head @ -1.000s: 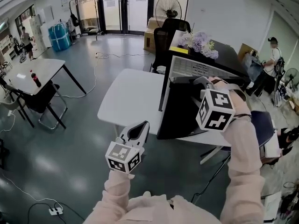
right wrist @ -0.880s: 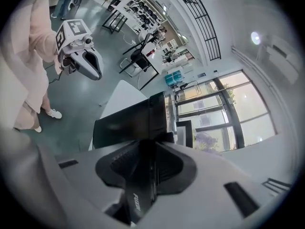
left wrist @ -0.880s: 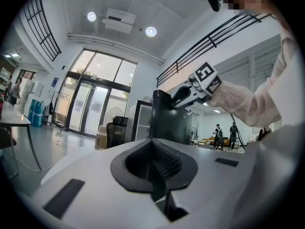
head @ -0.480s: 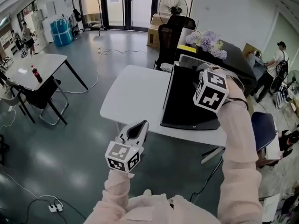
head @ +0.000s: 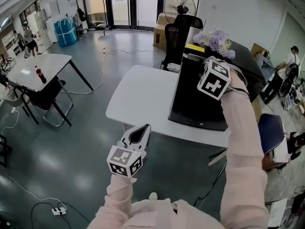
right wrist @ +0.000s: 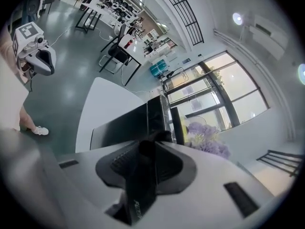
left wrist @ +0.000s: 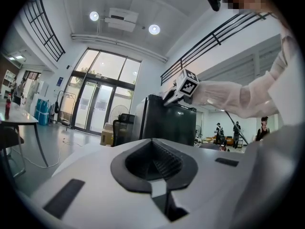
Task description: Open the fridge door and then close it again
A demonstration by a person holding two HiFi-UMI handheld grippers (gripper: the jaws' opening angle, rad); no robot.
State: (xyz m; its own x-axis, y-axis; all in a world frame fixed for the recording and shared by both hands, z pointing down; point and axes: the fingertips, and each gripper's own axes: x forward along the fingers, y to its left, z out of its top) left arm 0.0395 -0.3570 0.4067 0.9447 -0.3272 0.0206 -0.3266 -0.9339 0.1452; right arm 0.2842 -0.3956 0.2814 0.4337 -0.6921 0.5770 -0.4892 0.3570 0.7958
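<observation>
A small black fridge stands on the white table. Its door is almost against the cabinet, with a narrow gap left at the top. My right gripper is shut on the door's top edge. In the right gripper view that edge shows as a dark strip clamped between the pads of the right gripper. My left gripper hangs low over the floor, in front of the table, shut with nothing in it. From the left gripper the fridge shows ahead, with the right gripper at its top.
Purple flowers sit on top of the fridge. A black office chair stands behind the table and a blue chair to the right. Far left is another table with a cola bottle. Cables lie on the floor.
The fridge door has swung from wide open, with the shelves showing, to nearly closed. My right gripper went with it, up and back. The left gripper has barely moved.
</observation>
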